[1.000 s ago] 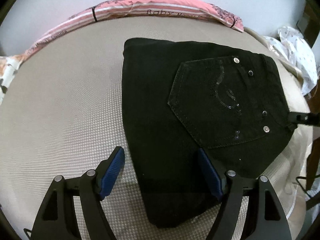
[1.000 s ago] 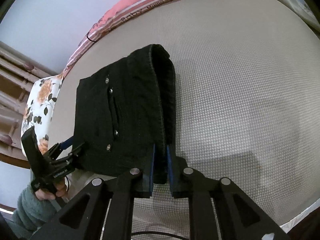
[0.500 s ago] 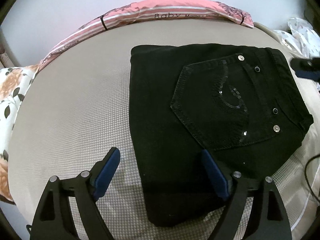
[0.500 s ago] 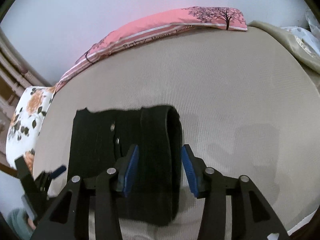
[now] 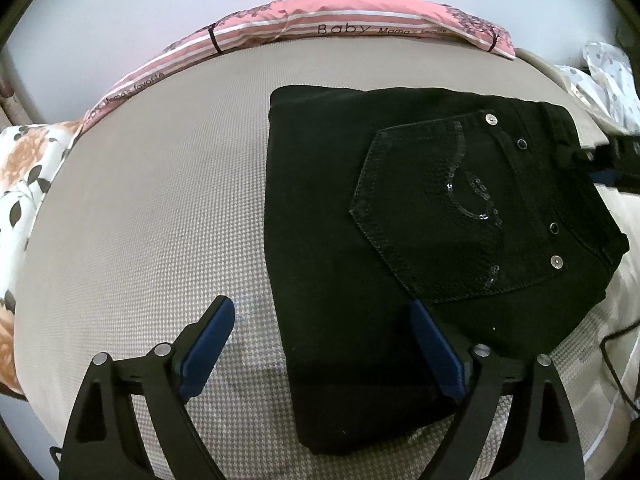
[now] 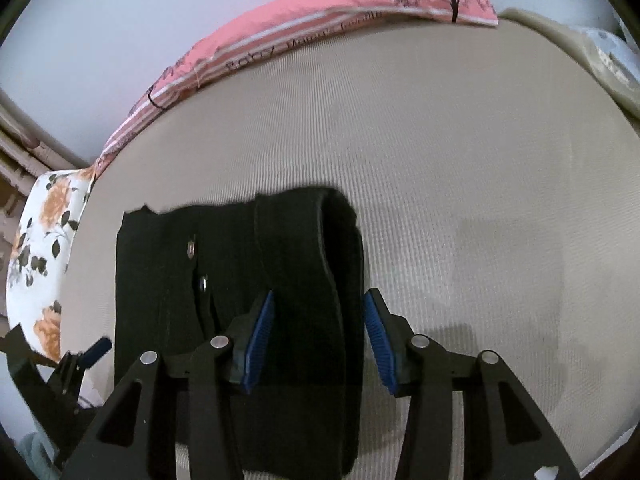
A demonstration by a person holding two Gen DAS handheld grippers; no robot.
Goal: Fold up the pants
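Folded black pants lie flat on the beige mattress, back pocket with sequins facing up. My left gripper hovers over their near left corner, its jaws opening; the pants' left edge runs between the fingers, and neither pad presses on the cloth. In the right wrist view the thick waistband fold sits between the blue pads of my right gripper, which stands open and clear of the fabric. The right gripper shows at the pants' far right corner, the left gripper at lower left.
A pink striped bolster lines the far edge of the mattress. A floral pillow lies at the left. White dotted cloth is bunched at the far right, and a dark cable trails off the right side.
My right gripper has opened and let go of the waistband fold, which has dropped flat onto the mattress. The left jaws have spread a little wider.
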